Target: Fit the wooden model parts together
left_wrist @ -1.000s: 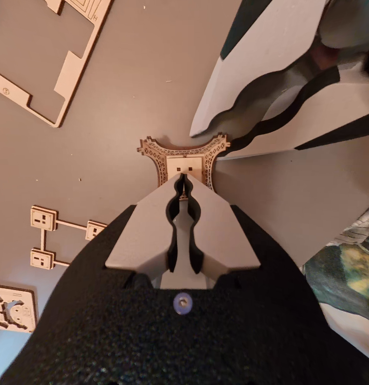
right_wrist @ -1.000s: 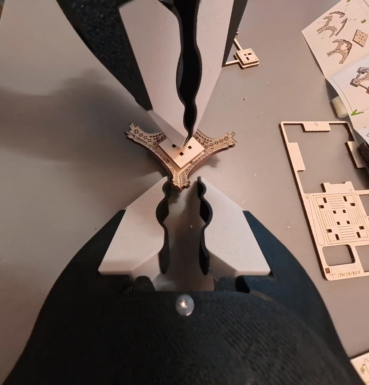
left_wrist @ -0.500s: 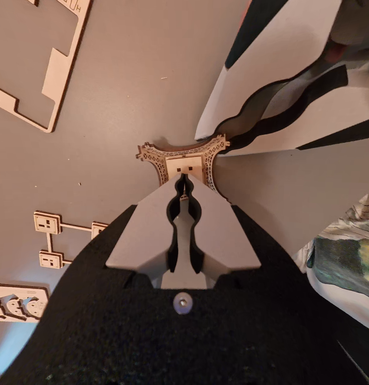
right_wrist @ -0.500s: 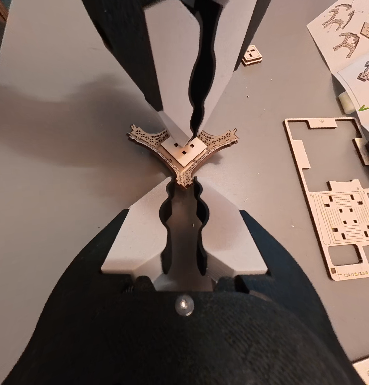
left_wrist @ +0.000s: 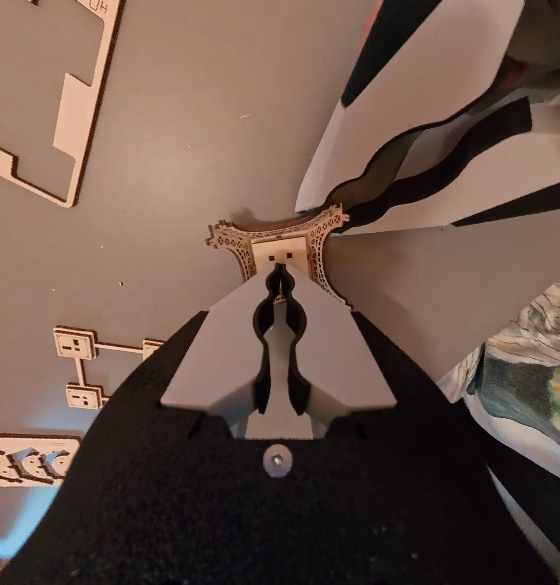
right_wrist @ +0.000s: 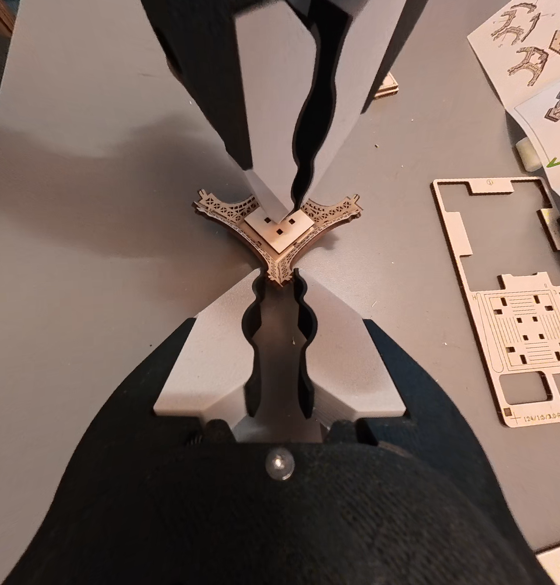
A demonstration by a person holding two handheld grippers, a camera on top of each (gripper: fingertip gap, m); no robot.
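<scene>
The wooden lattice tower base [right_wrist: 278,234] stands on the grey table, four legs splayed, with a flat slotted plate on top; it also shows in the left wrist view [left_wrist: 280,248]. My left gripper [left_wrist: 278,267] is shut, its tips pressed down on the top plate; it comes in from above in the right wrist view [right_wrist: 286,210]. My right gripper [right_wrist: 278,277] is closed narrowly on the near leg, pads against its sides. In the left wrist view the right gripper [left_wrist: 332,212] straddles the far right leg.
A laser-cut wooden sheet [right_wrist: 462,253] with unpunched parts lies to the right, an instruction sheet [right_wrist: 525,63] beyond it. In the left wrist view there is an emptied frame [left_wrist: 69,126], small square parts on sprues [left_wrist: 74,343], another parts sheet [left_wrist: 22,462] and a patterned sheet [left_wrist: 525,380].
My right gripper has moved forward and narrowed until the near leg sits between its tips. My left gripper stays shut on the top plate, barely moving.
</scene>
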